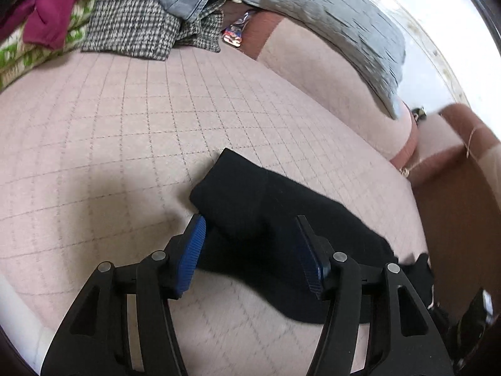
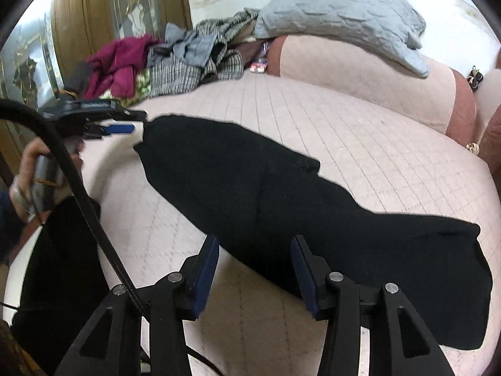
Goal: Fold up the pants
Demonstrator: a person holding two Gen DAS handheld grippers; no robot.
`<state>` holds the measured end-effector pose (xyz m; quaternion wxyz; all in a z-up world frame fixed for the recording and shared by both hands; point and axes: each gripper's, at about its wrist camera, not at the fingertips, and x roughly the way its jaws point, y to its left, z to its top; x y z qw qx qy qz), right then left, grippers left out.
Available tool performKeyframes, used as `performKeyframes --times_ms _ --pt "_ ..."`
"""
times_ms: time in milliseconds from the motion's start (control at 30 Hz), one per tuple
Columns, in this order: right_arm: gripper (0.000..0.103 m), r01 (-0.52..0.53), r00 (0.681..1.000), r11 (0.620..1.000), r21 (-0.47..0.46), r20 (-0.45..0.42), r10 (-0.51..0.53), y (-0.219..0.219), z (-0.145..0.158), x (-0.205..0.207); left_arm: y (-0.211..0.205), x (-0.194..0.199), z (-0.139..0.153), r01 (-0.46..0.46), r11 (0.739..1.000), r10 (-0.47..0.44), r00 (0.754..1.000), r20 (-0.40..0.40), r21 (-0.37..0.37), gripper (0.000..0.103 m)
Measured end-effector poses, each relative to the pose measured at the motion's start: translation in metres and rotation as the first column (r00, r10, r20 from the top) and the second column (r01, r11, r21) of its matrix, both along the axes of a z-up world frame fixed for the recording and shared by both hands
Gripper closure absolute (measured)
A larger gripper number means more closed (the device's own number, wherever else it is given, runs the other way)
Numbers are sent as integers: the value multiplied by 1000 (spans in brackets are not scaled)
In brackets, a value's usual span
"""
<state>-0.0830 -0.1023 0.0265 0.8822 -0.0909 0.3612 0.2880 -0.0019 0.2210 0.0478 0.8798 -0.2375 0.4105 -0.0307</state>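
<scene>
On the quilted pink bed (image 2: 360,144) the black pants (image 2: 250,188) lie folded lengthwise, likely soft, light and limp, best pinched at an end's corners; left gripper (image 1: 253,250) and right gripper (image 2: 255,269) jaws stand apart, clamping nothing.

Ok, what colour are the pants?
Black pants, plain, clearest in the right wrist view.
</scene>
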Motion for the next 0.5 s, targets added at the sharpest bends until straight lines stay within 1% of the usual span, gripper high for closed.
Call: performKeyframes --times_ms 100,133,167,200,233,267,333,367,400,433,500 --pt "57 -41 999 999 12 5 41 22 -6 12 -6 14 -6 -13 1000 12 1000 -7 -8 45" --pt "57 -50 999 999 4 13 50 29 -10 15 -8 16 -7 -10 1000 10 1000 -3 -11 45" --pt "60 -57 998 998 -8 18 57 36 -14 19 -10 18 -7 -9 1000 9 1000 9 -17 46" --pt "66 -64 998 998 -26 15 64 45 -20 24 -12 17 -6 -12 1000 13 1000 24 -17 60" --pt "82 -57 998 997 -45 11 58 48 -23 28 -12 17 -4 -9 1000 9 999 34 -7 68" --pt "91 -40 999 998 -56 7 41 48 -24 32 -12 15 0 0 1000 0 999 43 8 82" --pt "93 -25 1000 1000 3 -9 25 39 -16 34 -8 7 10 10 1000 -10 998 64 9 83" --pt "93 -25 1000 999 23 -11 26 34 -11 33 -4 0 15 15 1000 -15 997 82 -1 88" --pt "93 -32 999 999 35 -1 32 30 -4 28 -3 -3 19 19 1000 -19 996 91 -1 90" --pt "93 -35 999 998 43 1 35 28 -1 27 0 -8 22 16 1000 -17 995 98 5 90" --pt "93 -43 999 996 77 -24 45 25 2 23 3 -13 22 11 1000 -13 995 99 18 90"
